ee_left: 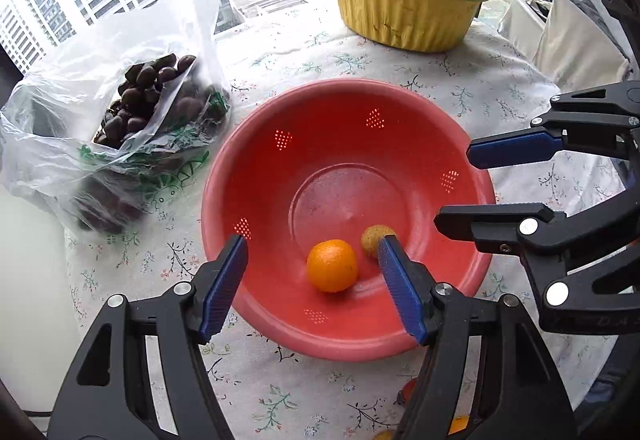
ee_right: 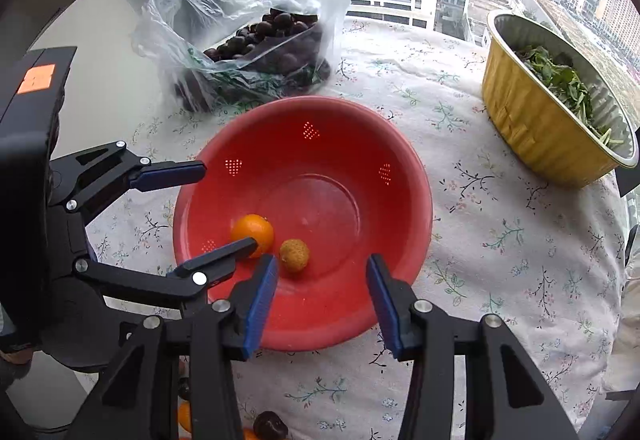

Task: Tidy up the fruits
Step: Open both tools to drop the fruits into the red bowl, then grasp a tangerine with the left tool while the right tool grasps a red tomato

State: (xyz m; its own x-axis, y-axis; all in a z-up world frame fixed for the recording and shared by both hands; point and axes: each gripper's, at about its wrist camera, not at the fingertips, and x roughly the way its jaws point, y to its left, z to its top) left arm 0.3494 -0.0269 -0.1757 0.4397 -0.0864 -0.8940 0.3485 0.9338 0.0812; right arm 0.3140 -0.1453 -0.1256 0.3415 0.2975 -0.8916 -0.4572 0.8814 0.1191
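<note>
Left wrist view, left to right: plastic bag (ee_left: 116, 128) of dark fruit, red colander (ee_left: 248, 176) on the tabletop (ee_left: 520, 88) holding an orange (ee_left: 332, 265) and a small tan fruit (ee_left: 374, 240) (touching nothing). Left hand-held gripper (ee_left: 312, 288) and right hand-held gripper (ee_right: 322, 302) both stand apart, empty.

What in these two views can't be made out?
- Left wrist view: fruit at the bottom edge, cut off behind the left gripper.
- Right wrist view: orange pieces at the bottom edge, behind the right gripper.
- Both views: bag contents lower down, blurred by plastic.
</note>
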